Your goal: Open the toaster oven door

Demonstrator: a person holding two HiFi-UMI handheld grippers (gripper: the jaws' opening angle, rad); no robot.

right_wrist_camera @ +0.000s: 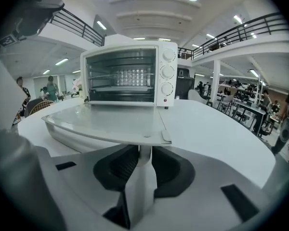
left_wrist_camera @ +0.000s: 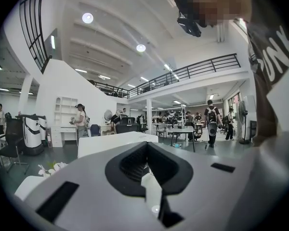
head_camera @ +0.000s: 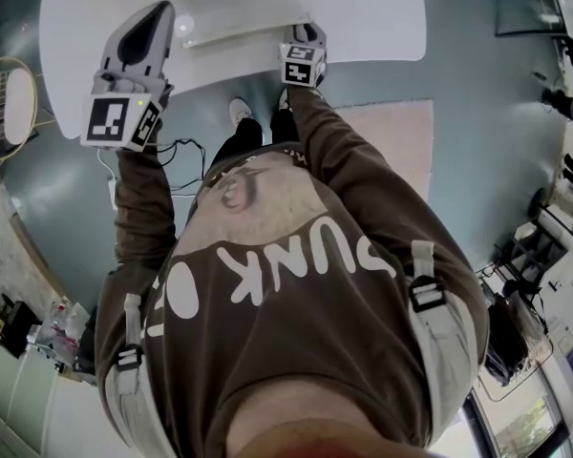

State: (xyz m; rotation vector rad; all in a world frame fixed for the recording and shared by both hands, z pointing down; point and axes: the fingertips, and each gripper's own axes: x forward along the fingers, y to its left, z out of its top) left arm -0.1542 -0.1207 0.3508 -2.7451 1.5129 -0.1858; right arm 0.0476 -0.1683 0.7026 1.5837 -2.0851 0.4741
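The white toaster oven (right_wrist_camera: 127, 76) stands on a white table (right_wrist_camera: 207, 124). Its glass door (right_wrist_camera: 106, 121) is open and lies flat toward me. From the head view the door (head_camera: 234, 29) reaches the table's near edge. My right gripper (right_wrist_camera: 143, 150) sits at the door's front right corner, jaws closed on the front edge, tips hidden under the lip. In the head view that right gripper (head_camera: 306, 34) touches the door corner. My left gripper (head_camera: 158, 10) is raised over the table's left part, away from the oven. The left gripper (left_wrist_camera: 151, 182) points into the room, shut and empty.
The oven's three knobs (right_wrist_camera: 167, 71) are on its right side. A racket (head_camera: 5, 93) lies on the floor at the left, cables (head_camera: 181, 151) lie near my feet, and a pale rug (head_camera: 392, 132) is under the table's right. Desks and people (left_wrist_camera: 212, 121) fill the hall behind.
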